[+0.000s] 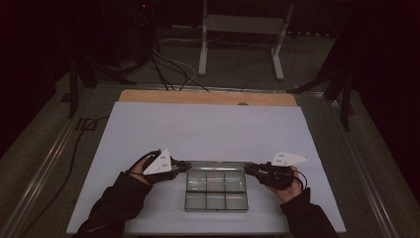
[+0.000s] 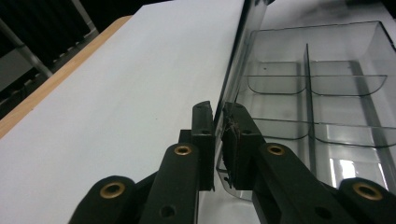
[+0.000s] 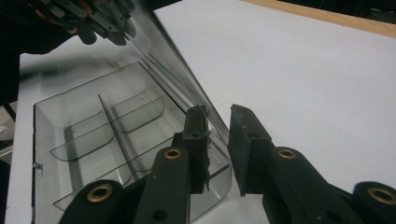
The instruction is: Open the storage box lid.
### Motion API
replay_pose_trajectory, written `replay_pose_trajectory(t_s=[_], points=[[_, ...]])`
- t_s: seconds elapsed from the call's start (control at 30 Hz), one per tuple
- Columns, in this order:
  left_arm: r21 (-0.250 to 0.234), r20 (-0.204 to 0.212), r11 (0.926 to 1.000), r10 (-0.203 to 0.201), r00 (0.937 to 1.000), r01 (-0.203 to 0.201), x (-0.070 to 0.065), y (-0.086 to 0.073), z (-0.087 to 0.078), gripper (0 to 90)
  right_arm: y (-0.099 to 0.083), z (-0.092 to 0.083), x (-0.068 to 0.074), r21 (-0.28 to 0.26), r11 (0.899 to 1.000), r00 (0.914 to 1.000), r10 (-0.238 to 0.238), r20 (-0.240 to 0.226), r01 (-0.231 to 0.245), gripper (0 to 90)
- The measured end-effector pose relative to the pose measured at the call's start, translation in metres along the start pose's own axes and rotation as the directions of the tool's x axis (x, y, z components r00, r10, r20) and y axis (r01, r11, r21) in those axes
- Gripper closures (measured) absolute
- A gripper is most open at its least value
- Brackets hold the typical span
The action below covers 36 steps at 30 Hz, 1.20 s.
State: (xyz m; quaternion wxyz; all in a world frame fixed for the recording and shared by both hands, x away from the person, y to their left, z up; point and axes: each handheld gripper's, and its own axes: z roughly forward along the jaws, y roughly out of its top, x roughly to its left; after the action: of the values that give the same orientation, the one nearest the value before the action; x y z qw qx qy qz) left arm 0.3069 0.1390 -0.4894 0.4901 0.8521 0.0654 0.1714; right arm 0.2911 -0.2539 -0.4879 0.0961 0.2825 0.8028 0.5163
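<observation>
Clear compartment box sat on the white surface between both tools, left tool clamped shut on the raised lid edge, right tool jaws apart around the lid's other end, not pressing it

Clear smoky-grey compartment box, white table sheet, black left gripper, black right gripper
</observation>
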Motion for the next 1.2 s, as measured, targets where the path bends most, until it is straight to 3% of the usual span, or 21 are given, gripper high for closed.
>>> replay_pose_trajectory(t_s=[0.13, 0.27, 0.33, 0.43, 0.67, 0.9, 1.03, 1.13, 1.2], points=[[0.004, -0.005, 1.0000, -0.003, 1.0000, 0.003, 0.001, 0.001, 0.001, 87.1, 0.001, 0.001, 0.000, 0.001, 1.000, 0.9999, 0.008, 0.009, -0.008, 77.5], [0.006, -0.005, 0.9984, -0.056, 0.9984, 0.056, 0.005, 0.001, 0.003, 86.9, 0.002, 0.002, -0.001, -0.003, 0.999, 0.9992, 0.034, 0.023, -0.034, 79.1], [0.006, -0.005, 0.9984, -0.056, 0.9984, 0.056, 0.005, 0.001, 0.003, 86.8, 0.002, 0.002, -0.002, -0.007, 0.999, 0.9989, 0.039, 0.027, -0.039, 79.1], [0.008, -0.018, 0.9946, -0.103, 0.9945, 0.103, 0.008, 0.002, 0.005, 86.0, 0.003, 0.004, -0.003, -0.010, 0.998, 0.9967, 0.067, 0.045, -0.067, 80.3], [0.018, -0.018, 0.9853, -0.170, 0.9853, 0.170, 0.014, 0.002, 0.007, 85.1, 0.004, 0.008, -0.004, -0.016, 0.994, 0.9913, 0.111, 0.071, -0.110, 81.1], [0.027, -0.017, 0.9798, -0.198, 0.9801, 0.198, 0.016, 0.002, 0.008, 84.1, 0.006, 0.010, -0.004, -0.013, 0.992, 0.9878, 0.129, 0.087, -0.128, 81.7], [0.029, -0.013, 0.9720, -0.233, 0.9724, 0.233, 0.019, 0.002, 0.009, 83.6, 0.007, 0.012, -0.005, -0.011, 0.990, 0.9844, 0.144, 0.101, -0.144, 82.1], [0.031, -0.013, 0.9713, -0.235, 0.9718, 0.236, 0.019, 0.001, 0.010, 83.2, 0.007, 0.013, -0.005, -0.011, 0.988, 0.9828, 0.152, 0.105, -0.152, 82.3], [0.038, -0.012, 0.9621, -0.270, 0.9629, 0.270, 0.021, 0.002, 0.010, 83.1, 0.009, 0.014, -0.004, -0.006, 0.987, 0.9798, 0.163, 0.116, -0.163, 82.6]])
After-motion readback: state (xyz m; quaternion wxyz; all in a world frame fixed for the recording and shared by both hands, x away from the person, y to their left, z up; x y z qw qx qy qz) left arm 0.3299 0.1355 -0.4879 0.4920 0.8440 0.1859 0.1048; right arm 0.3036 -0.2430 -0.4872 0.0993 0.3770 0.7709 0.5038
